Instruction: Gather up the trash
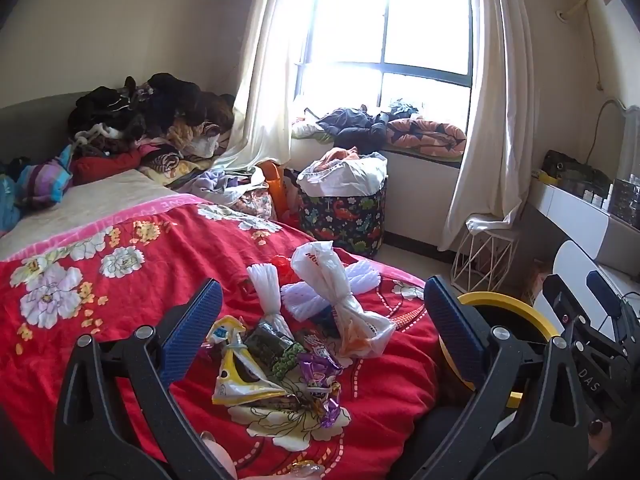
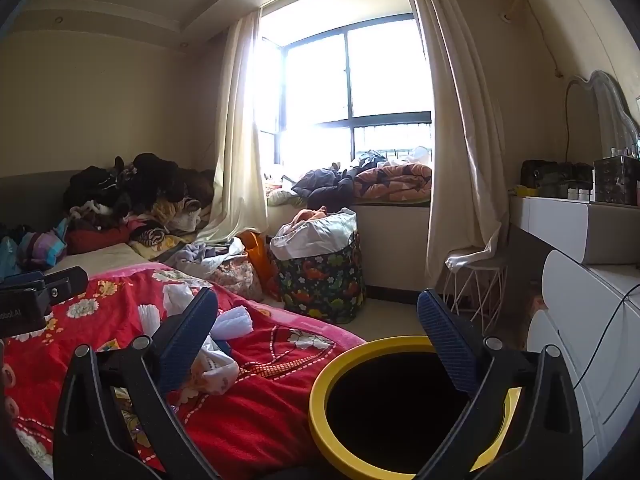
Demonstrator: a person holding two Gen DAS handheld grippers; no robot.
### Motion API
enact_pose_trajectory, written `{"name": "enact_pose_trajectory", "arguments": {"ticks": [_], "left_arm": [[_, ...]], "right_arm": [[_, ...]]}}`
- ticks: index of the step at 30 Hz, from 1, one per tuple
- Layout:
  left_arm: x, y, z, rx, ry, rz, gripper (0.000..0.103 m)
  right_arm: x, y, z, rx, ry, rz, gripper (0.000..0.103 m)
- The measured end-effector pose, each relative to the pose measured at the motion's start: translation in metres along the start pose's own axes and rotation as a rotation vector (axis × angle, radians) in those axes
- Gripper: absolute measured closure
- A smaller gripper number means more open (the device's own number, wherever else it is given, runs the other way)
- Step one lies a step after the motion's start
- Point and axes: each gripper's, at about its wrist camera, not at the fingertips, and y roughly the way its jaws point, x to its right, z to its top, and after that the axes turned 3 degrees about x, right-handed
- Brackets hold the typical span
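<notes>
wrappers [image 1: 276,364] on bed [image 1: 120,280] | bin [image 2: 400,404] right of bed

The near bed [image 1: 100,312] left of the trash [image 1: 296,340] lies bare. The bin [image 2: 340,364] beside the bed's right edge gapes unblocked. Far left, clothes [image 1: 140,120] crowd the bed; a basket [image 1: 344,216] blocks the far floor.

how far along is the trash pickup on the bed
Done: nothing visibly; the yellow-rimmed bin beside the bed looks dark inside, contents unclear. In hand: nothing; the left tongs and right tongs are both open and empty. Left: the snack wrappers, knotted plastic bag and white foam nets lie on the red blanket.
</notes>
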Motion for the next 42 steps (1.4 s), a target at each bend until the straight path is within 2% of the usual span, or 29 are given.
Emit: {"name": "enact_pose_trajectory", "arguments": {"ticks": [42], "left_arm": [[-0.0015, -0.0014, -0.0010, 0.000, -0.007, -0.002, 0.010]], "right_arm": [[-0.0056, -0.0008, -0.0038, -0.007, -0.012, 0.012, 0.006]]}}
